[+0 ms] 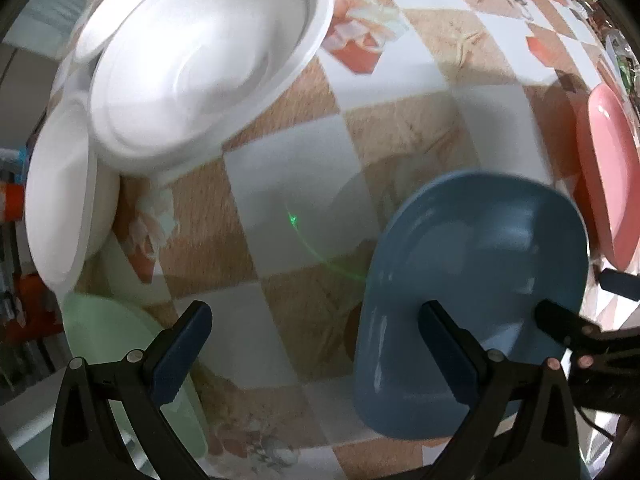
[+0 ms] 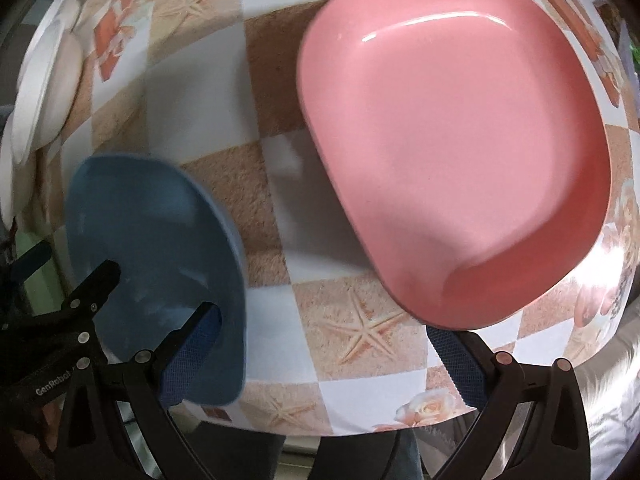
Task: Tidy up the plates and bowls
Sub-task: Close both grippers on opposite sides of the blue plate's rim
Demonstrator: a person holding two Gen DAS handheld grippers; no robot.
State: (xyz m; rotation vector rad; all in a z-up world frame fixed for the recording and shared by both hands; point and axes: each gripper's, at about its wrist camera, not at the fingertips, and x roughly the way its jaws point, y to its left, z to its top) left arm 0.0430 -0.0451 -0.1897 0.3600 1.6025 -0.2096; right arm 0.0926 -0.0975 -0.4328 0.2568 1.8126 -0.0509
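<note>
1. Left tool (image 1: pixel 316 344) standing wide apart at the bottom of the left wrist view, gripping nothing; right-hand finger (image 1: pixel 448 354) overlapping the blue plate (image 1: pixel 476 280) at lower right, contact impossible to tell.
2. Right tool (image 2: pixel 328 360) also spreading wide in the right wrist view, holding nothing, hovering over the checkered tabletop (image 2: pixel 352 336).
3. Pink plate (image 2: pixel 452 152) lying at upper right of the right wrist view, near edge just above one finger.
4. White plates (image 1: pixel 192 64) crowding the upper left of the left wrist view, overlapping.
5. Green plate (image 1: pixel 108 336) lying at lower left there.
</note>
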